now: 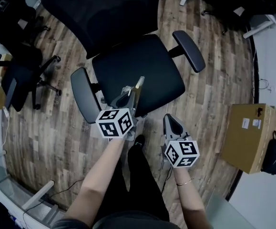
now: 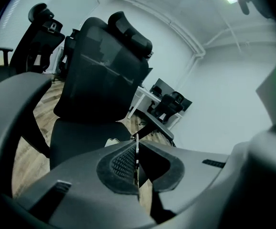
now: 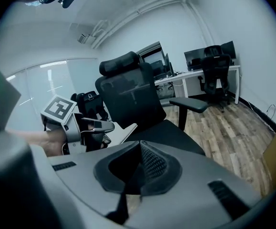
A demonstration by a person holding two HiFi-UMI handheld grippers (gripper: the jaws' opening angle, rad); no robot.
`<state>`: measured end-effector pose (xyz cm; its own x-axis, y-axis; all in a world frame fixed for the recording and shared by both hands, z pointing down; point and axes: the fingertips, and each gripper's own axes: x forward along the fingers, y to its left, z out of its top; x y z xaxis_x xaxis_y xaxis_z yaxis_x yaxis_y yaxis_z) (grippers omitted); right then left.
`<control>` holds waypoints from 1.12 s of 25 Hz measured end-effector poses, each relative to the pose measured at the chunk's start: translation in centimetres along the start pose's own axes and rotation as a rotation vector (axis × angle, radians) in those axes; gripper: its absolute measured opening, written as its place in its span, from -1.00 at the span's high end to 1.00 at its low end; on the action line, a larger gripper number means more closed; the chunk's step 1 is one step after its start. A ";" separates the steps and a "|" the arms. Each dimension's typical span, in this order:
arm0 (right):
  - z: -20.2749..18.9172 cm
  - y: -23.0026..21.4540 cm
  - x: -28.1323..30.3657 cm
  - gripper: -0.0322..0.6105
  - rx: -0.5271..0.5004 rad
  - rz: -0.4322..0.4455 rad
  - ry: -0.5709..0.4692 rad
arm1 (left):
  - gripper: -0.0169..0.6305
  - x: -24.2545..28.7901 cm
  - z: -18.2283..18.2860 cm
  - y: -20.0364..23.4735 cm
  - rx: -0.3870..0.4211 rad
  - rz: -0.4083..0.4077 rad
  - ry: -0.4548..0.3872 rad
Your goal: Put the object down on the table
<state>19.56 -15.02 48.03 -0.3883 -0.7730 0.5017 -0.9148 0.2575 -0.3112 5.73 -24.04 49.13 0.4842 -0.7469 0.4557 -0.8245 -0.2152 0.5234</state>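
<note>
Right tool [image 1: 169, 119]: lower centre, jaws pressed together, nothing between.
Left tool [image 1: 129, 97]: centre, clamped on thin card [image 1: 139, 85].
Office chair [image 1: 142, 68]: upper centre, beneath both.

I see the card [image 1: 139, 85]: thin, flat and pale. It stands on edge, clamped in the shut jaws of the left gripper [image 1: 132, 95]. It sticks out past the jaw tips, in the air over the black chair seat [image 1: 147, 66].
</note>
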 end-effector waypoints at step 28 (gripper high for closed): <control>-7.6 -5.9 8.6 0.89 0.090 0.002 0.061 | 0.88 13.7 -7.3 9.6 -0.051 0.097 0.047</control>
<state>20.74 -18.78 60.26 -0.3990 -0.7349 0.5483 -0.9011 0.2037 -0.3827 6.58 -31.73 65.64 0.4169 -0.7323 0.5385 -0.8527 -0.1098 0.5108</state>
